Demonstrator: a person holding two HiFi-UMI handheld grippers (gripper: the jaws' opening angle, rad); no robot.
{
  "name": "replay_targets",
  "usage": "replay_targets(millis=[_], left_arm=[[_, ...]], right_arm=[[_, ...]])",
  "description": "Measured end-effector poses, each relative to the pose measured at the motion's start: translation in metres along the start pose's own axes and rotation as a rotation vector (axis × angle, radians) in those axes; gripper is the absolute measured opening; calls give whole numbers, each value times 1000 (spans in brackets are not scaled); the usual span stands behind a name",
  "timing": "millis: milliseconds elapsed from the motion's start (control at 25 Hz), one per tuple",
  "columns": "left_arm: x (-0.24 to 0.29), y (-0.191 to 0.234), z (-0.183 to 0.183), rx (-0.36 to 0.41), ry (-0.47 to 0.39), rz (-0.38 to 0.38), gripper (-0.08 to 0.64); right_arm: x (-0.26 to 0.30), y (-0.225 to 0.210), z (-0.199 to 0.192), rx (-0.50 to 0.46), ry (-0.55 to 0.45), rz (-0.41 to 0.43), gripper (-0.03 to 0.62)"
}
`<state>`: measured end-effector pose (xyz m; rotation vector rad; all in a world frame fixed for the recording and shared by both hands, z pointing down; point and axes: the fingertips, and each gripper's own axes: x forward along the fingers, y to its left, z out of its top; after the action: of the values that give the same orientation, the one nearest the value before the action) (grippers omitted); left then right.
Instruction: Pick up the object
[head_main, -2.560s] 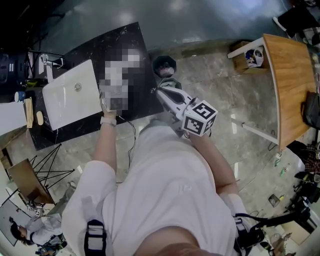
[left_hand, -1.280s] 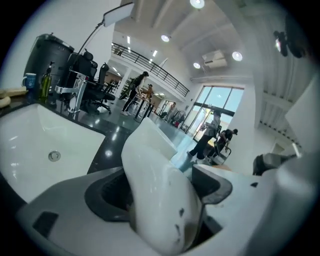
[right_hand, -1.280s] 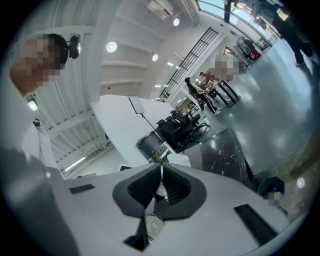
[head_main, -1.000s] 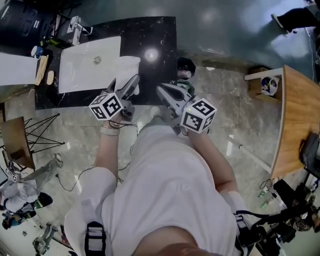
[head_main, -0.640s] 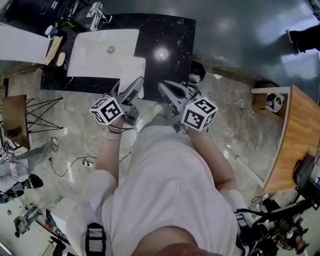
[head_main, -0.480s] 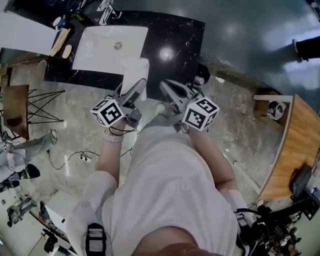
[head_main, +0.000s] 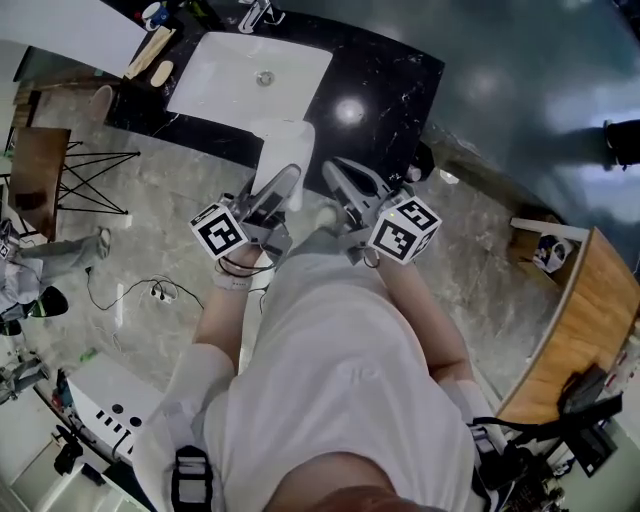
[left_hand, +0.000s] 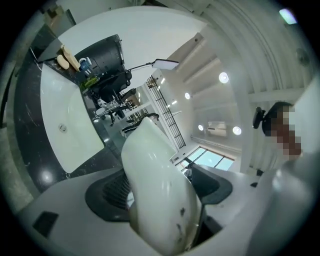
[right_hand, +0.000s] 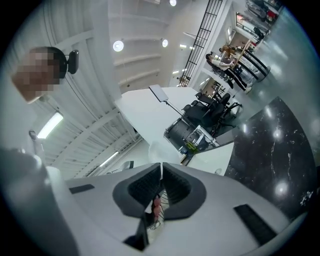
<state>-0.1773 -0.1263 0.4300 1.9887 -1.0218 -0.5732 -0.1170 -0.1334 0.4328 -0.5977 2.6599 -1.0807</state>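
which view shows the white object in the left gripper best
Left gripper view: the white object sits large between the left gripper's jaws. Head view shows it small. Right gripper view doesn't clearly show it.

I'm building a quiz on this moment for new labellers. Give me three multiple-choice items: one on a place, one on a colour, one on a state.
1. Where is the white object?
A. on the floor
B. between the left gripper's jaws
C. on a wooden table

2. What colour is the counter round the sink?
A. black
B. red
C. yellow

3. How do the right gripper's jaws stand?
A. wide apart
B. clamped on a cloth
C. together, nothing between

Answers:
1 B: the left gripper view shows a jaw on each side of it.
2 A: the head view shows dark, veined stone.
3 C: the right gripper view shows the jaws meeting.
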Motion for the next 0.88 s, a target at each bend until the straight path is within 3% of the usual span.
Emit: replay_targets(millis=[200, 400, 640, 800, 880], left_arm=[[-4, -10, 4, -48, -46, -64, 388], [-1, -12, 4, -60, -46, -74, 388], [6, -10, -5, -130, -45, -85, 388], [13, -10, -2, -84, -25, -83, 388], [14, -8, -6, -123, -23, -88, 388]], right_arm=[[1, 3, 2, 27, -18, 19, 23], [1, 4, 7, 41, -31, 16, 23], [-7, -6, 12, 59, -48, 1, 23], [-10, -10, 15, 64, -52, -11, 23], [-10, -10, 17, 53, -54, -12, 22]])
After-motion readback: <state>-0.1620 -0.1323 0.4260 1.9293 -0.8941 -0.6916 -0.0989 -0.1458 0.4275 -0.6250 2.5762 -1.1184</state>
